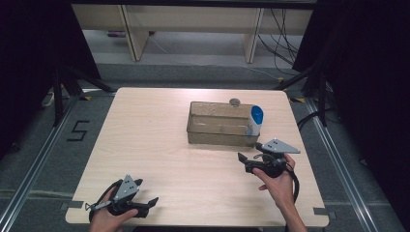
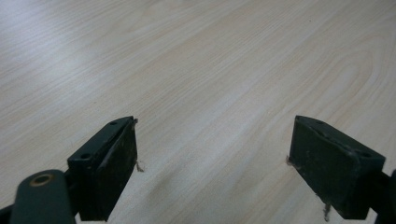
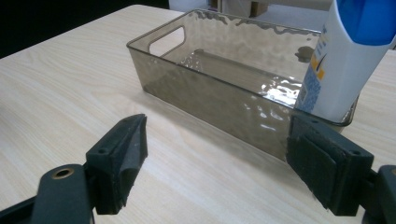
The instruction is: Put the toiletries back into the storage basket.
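Altogether the light wooden table (image 1: 159,145) carries two grippers, one bin, one bottle and one small round grey object. At the left, near the table's front edge, the left gripper (image 1: 147,203) sits in the person's left hand (image 1: 107,220); its jaws stand wide apart with only bare wood grain between them in the left gripper view. Further right, past mid-table, lies the clear smoky-tinted rectangular bin (image 1: 220,135), with rippled walls and a cut-out handle in its end. The white bottle (image 1: 255,121) with a blue top stands upright in the bin's right end. The small round grey object (image 1: 235,102) rests just behind the bin's far wall. The right gripper (image 1: 249,153), held in the right hand (image 1: 278,181), hovers just in front of the bin's right front corner, jaws wide and empty, near the bottle yet apart from it.
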Motion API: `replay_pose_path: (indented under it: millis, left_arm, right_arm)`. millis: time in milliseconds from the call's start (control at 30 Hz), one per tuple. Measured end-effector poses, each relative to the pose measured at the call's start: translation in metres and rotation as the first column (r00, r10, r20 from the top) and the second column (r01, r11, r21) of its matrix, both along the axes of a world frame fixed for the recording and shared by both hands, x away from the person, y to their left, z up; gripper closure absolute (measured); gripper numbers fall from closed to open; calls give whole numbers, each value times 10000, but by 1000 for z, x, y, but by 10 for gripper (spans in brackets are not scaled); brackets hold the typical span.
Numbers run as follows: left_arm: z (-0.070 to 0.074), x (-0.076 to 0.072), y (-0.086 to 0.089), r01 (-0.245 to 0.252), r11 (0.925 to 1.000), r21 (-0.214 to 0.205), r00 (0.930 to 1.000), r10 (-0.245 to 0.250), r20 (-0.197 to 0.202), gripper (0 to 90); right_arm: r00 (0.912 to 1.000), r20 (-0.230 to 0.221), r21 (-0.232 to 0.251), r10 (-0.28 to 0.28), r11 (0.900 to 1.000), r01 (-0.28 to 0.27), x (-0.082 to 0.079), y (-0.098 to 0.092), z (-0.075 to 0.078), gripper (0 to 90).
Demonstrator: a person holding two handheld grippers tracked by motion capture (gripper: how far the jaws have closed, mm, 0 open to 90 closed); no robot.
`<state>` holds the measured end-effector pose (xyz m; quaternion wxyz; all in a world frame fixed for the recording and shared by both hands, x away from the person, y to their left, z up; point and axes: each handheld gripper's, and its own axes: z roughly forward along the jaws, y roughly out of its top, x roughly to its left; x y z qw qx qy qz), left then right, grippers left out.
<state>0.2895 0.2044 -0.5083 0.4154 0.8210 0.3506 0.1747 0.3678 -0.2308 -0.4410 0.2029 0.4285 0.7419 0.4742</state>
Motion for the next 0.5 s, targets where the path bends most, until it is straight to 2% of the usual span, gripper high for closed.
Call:
replay_pose_path:
  millis: [33, 67, 100, 200, 233, 267, 300, 333, 367, 400, 500]
  left_arm:
    - [0, 0, 0, 0, 10000, 0, 10000, 0, 0, 149]
    - [0, 0, 0, 35, 10000, 2, 10000, -35, -28, 149]
    - [0, 1, 1, 52, 9999, 131, 10000, -52, -8, 149]
    - [0, 0, 0, 8, 10000, 9, 10000, -8, -2, 149]
    - [0, 0, 0, 39, 10000, -9, 10000, -39, -34, 149]
    - [0, 0, 0, 38, 10000, 4, 10000, -38, -27, 149]
    - [0, 1, 1, 43, 10000, 64, 10000, -43, -20, 149]
    - [0, 0, 0, 27, 10000, 7, 10000, -27, -30, 149]
    - [0, 0, 1, 50, 9999, 93, 10000, -50, -21, 149]
    - [0, 0, 0, 42, 10000, 58, 10000, -42, -24, 149]
    - [0, 0, 0, 34, 10000, 3, 10000, -34, -30, 149]
  right_arm:
    - [10000, 0, 0, 0, 10000, 0, 0, 0, 0, 220]
    - [9995, 291, -306, 126, 9995, -117, 0, -2, 0, 220]
    - [9997, 250, -105, 40, 9999, -37, -2, 0, -2, 220]
    - [9994, 326, -369, 106, 9993, -94, -2, -2, -2, 220]
    - [9999, 73, -198, 105, 9998, -103, -5, -1, -2, 220]
    - [9997, 87, -247, 212, 9995, -210, -5, -1, -3, 220]
    - [9991, 398, -386, 170, 9991, -154, -4, -2, -4, 220]
    - [9992, 312, -312, 258, 9992, -248, -6, -2, -4, 220]
    - [9987, 457, -419, 239, 9989, -220, -6, -2, -5, 219]
    - [9997, 162, -99, 194, 9998, -192, -9, 0, -5, 219]
    - [9992, 260, -333, 296, 9990, -287, -9, -2, -5, 220]
